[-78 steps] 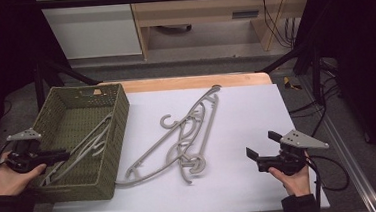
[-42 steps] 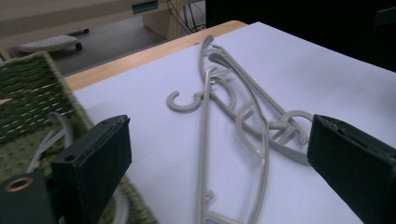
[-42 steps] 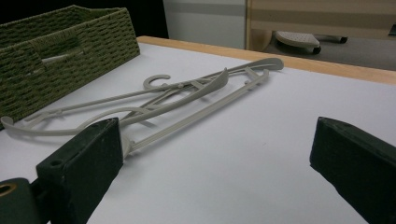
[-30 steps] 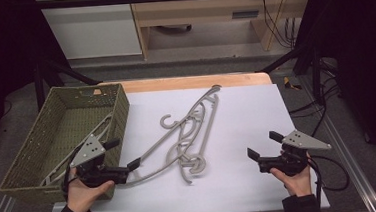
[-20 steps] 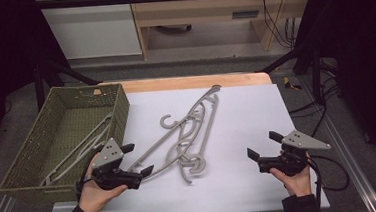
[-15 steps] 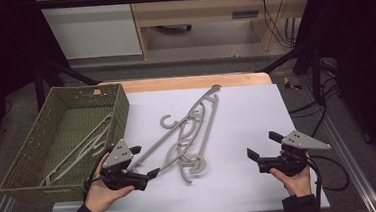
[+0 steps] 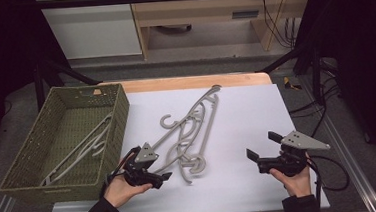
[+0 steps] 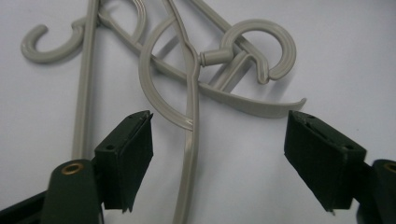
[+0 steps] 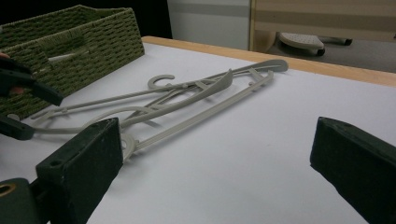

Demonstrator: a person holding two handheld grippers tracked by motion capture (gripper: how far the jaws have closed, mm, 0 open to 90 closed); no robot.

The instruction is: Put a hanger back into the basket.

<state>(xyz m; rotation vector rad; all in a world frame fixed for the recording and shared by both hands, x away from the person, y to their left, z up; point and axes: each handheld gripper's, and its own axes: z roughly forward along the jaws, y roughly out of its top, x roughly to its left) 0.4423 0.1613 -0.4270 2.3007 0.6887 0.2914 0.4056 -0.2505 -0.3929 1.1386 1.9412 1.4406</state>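
Several grey plastic hangers (image 7: 190,131) lie tangled on the white table mat. My left gripper (image 7: 159,169) sits low at the near left end of the pile. In the left gripper view (image 8: 219,121) its jaws have just been closing. They stand apart around one hanger's thin arm (image 8: 189,154), and the pads do not touch it. My right gripper (image 7: 263,146) rests at the near right, open and holding nothing. In its own view (image 9: 219,172) it faces the hangers (image 9: 196,100).
A green woven basket (image 7: 121,115) stands at the table's left with grey hangers (image 7: 86,145) lying inside. It also stands at the far left of the right gripper view (image 9: 93,42). A wooden table edge (image 7: 189,82) runs along the back.
My left gripper has moved from beside the basket rightward and down to the near end of the hanger pile. The right gripper has stayed put.
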